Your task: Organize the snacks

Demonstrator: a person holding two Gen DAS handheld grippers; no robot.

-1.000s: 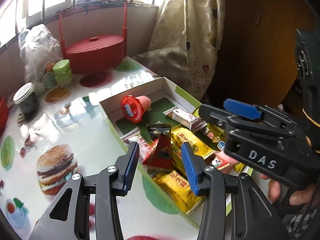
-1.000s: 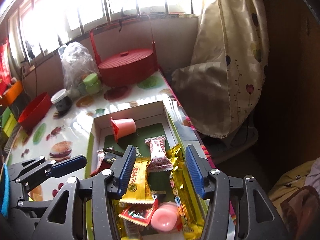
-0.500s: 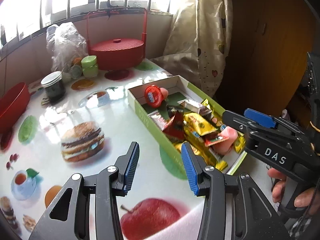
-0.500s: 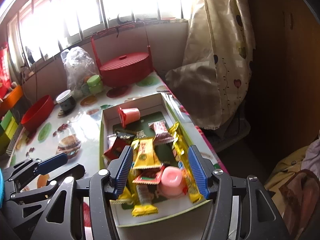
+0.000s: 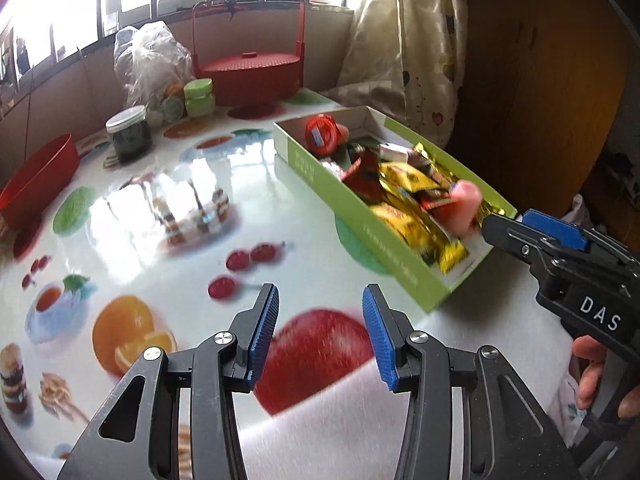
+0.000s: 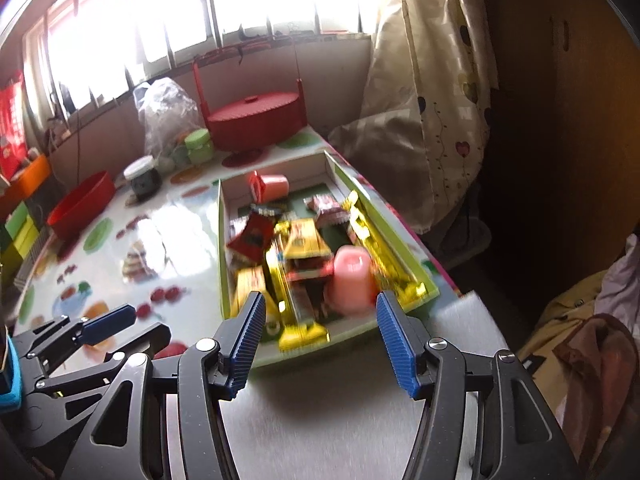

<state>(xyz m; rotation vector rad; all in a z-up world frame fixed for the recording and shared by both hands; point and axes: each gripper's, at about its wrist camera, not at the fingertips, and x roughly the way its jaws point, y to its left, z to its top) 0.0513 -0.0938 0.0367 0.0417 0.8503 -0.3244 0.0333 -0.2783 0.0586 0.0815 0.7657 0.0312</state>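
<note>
Left tongs (image 5: 320,336) apart, nothing between the pads, hovering over the table (image 5: 248,216) above a printed apple (image 5: 316,356). Right tongs (image 6: 320,336) also apart and empty; jaws have just been widening. They sit over a plain grey patch of table just short of the box (image 6: 404,256). From the left view the right tongs (image 5: 532,236) show at far right, tips near the box's near corner, with the person's hand (image 5: 604,376) on the grip; whether the tips touch the box I cannot tell. From the right view the left tongs (image 6: 112,332) are low on the left, beside the box's near left corner. Box is a shallow green tray with white inner walls, straight ahead of the right tongs and ahead-right of the left ones. Snacks inside: yellow packets (image 6: 304,240) piled at the near end, a pink cup (image 6: 352,280) just past the right tongs' right pad, a red packet (image 6: 252,236) mid-left, another pink cup on its side (image 6: 272,186) at the far end, red lid (image 5: 320,135) facing the left tongs. Details are motion-blurred. Beyond the left tongs: red bowl (image 5: 40,184) far left, dark jar (image 5: 129,134), green tubs (image 5: 199,94), clear bag (image 5: 148,56), red basket (image 5: 250,72) at the window. Curtain (image 6: 432,92) hangs past the box on the right.
</note>
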